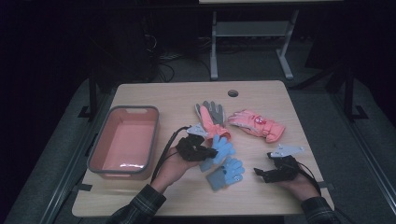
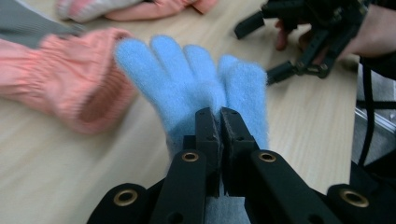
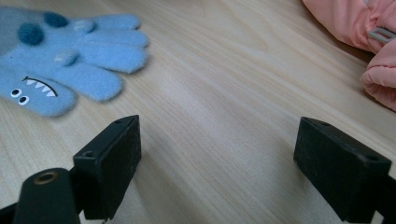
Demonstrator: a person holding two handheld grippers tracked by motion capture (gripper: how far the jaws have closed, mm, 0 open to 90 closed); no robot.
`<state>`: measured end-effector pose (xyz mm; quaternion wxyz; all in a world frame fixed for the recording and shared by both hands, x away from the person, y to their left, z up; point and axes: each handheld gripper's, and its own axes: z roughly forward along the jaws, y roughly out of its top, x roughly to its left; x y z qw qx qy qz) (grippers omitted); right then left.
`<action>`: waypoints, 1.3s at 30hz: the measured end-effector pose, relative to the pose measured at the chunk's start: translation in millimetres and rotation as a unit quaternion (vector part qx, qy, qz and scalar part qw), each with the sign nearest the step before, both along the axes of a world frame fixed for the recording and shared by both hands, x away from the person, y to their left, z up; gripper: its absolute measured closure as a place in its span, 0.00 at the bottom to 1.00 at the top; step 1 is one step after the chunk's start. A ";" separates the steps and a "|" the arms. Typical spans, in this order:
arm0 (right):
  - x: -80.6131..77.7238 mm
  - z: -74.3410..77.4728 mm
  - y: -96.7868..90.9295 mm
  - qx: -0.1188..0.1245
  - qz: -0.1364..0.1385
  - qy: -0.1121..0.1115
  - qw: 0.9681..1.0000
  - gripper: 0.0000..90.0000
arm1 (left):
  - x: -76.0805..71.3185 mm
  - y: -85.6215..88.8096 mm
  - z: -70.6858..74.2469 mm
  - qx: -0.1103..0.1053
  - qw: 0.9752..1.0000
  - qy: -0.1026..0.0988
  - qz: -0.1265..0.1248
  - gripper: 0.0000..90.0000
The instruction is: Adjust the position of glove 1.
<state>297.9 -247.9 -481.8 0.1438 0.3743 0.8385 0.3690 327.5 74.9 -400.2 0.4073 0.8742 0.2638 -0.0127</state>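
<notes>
Blue fleece glove [image 2: 201,84] pinched in left hand-held gripper [image 2: 219,116], above table [image 2: 299,135].

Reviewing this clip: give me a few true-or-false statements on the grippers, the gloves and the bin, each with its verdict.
1. The left gripper is shut on a blue glove. True.
2. The right gripper holds the blue monster-face glove. False: its jaws stand open over bare table, and that glove lies apart from them.
3. The pink bin already contains a glove. False: no glove lies in it.
4. A pink padded glove lies on the table beyond the right gripper. True.
5. The grey and pink glove is inside the bin. False: it lies on the table right of the bin.
</notes>
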 end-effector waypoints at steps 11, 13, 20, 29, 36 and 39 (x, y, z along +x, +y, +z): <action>0.1 0.0 -0.1 0.000 0.000 0.000 1.000 0.16 | -13.0 -19.1 -19.4 0.011 1.000 0.011 0.001 0.96; 0.1 0.0 -0.1 0.000 0.000 0.000 1.000 0.16 | -14.9 -22.7 -22.5 0.011 1.000 0.014 0.001 0.96; 0.1 0.0 -0.1 0.000 0.001 0.000 1.000 0.16 | -18.2 -31.3 -30.5 0.029 1.000 0.012 -0.003 0.96; 0.1 0.0 -0.1 0.000 0.001 0.000 1.000 0.16 | -19.5 -35.4 -39.0 0.047 0.999 0.015 -0.005 0.94; 0.1 0.0 -0.1 0.000 0.001 -0.001 1.000 0.16 | -20.5 -37.7 -41.7 0.061 0.998 0.007 -0.015 0.74; 0.1 0.0 -0.1 0.000 0.001 0.000 1.000 0.16 | -22.4 -39.0 -41.6 0.059 0.998 0.000 -0.018 0.59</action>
